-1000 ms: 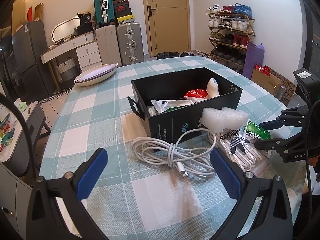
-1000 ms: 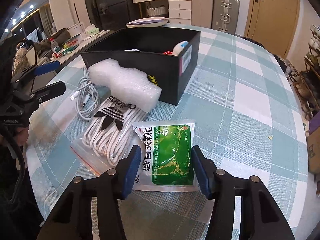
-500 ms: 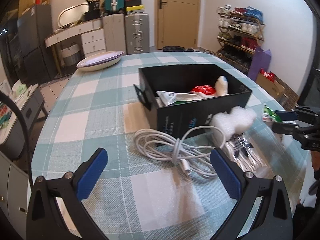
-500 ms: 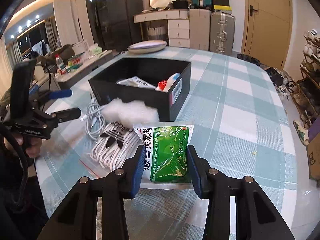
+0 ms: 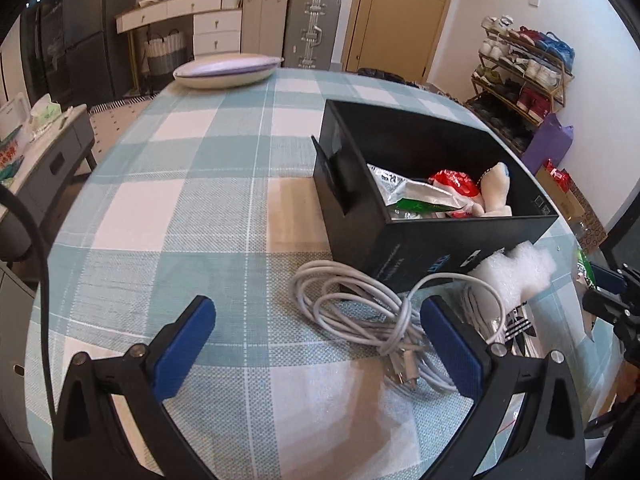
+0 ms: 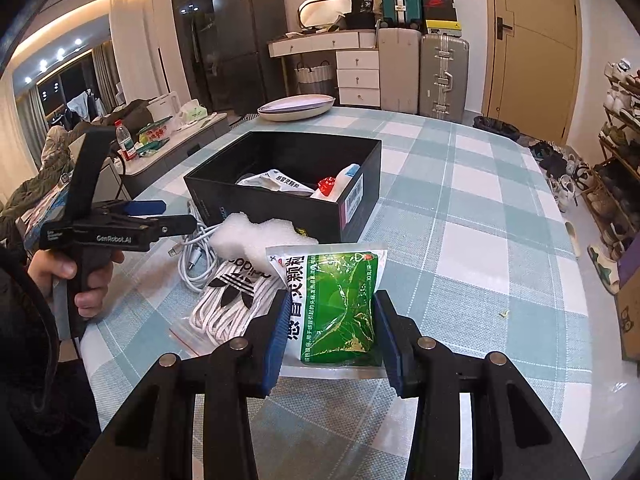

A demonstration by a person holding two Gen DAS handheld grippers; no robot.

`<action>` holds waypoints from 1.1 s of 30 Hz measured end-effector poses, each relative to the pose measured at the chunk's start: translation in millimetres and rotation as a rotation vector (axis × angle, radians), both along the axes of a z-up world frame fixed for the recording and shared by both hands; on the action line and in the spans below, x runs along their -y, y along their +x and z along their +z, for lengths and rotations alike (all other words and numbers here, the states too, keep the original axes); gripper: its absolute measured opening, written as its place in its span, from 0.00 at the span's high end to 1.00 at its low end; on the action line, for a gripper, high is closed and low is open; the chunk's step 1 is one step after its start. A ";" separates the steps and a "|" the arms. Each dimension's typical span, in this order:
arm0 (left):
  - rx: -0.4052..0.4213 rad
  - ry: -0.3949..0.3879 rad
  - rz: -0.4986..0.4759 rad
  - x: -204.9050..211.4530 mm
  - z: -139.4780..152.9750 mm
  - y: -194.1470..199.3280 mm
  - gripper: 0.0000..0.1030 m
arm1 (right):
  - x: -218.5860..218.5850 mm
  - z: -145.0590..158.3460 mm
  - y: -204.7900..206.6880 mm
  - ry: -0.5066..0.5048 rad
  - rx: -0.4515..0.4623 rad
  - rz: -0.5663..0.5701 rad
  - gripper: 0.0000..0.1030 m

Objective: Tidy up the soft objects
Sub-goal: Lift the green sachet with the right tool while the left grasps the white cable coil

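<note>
My right gripper (image 6: 330,332) is shut on a green and white medicine packet (image 6: 340,300), held just above the checked tablecloth in front of the black box (image 6: 256,210). The box (image 5: 432,248) holds a packet, a red item and a white plush toy (image 5: 494,192). Beside it lie a white foam wrap (image 6: 256,234), a bagged bundle of white laces (image 6: 228,300) and a coiled white cable (image 5: 372,316). My left gripper (image 5: 316,344) hangs open over the cloth, its right finger over the cable's coil; nothing is between its pads. A hand (image 6: 76,276) holds it in the right wrist view.
A shallow white dish (image 5: 228,70) sits at the table's far end. Suitcases, drawers and a door stand behind; a shoe rack (image 5: 524,68) lines the right wall. A low side table with clutter is at the left. Bare cloth (image 6: 480,240) stretches right of the box.
My right gripper closed on the green packet and lifted it off the table. My left gripper shifted left and lower, rolling; the cable now sits at its right finger.
</note>
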State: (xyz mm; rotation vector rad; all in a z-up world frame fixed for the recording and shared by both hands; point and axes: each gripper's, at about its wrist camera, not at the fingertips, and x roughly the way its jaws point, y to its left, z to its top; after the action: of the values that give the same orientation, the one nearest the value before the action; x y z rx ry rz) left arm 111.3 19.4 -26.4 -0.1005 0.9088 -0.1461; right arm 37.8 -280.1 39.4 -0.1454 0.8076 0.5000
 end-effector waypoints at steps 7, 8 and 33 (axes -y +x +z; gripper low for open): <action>-0.026 -0.011 -0.021 4.8 -2.8 0.9 0.00 | 1.3 -3.5 1.8 -0.002 -0.011 -0.001 0.59; -0.029 -0.021 -0.023 4.3 -2.6 0.1 0.00 | 1.0 -4.0 2.0 -0.003 -0.012 0.000 0.59; -0.054 -0.064 -0.214 37.7 4.9 -28.0 0.29 | -4.4 -5.9 0.4 -0.020 -0.017 0.022 0.59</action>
State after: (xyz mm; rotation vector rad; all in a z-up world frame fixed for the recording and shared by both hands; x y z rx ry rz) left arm 83.3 -18.2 -21.6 -0.0667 0.9684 -0.3727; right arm 38.1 -275.8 33.5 -0.1685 0.8283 0.5145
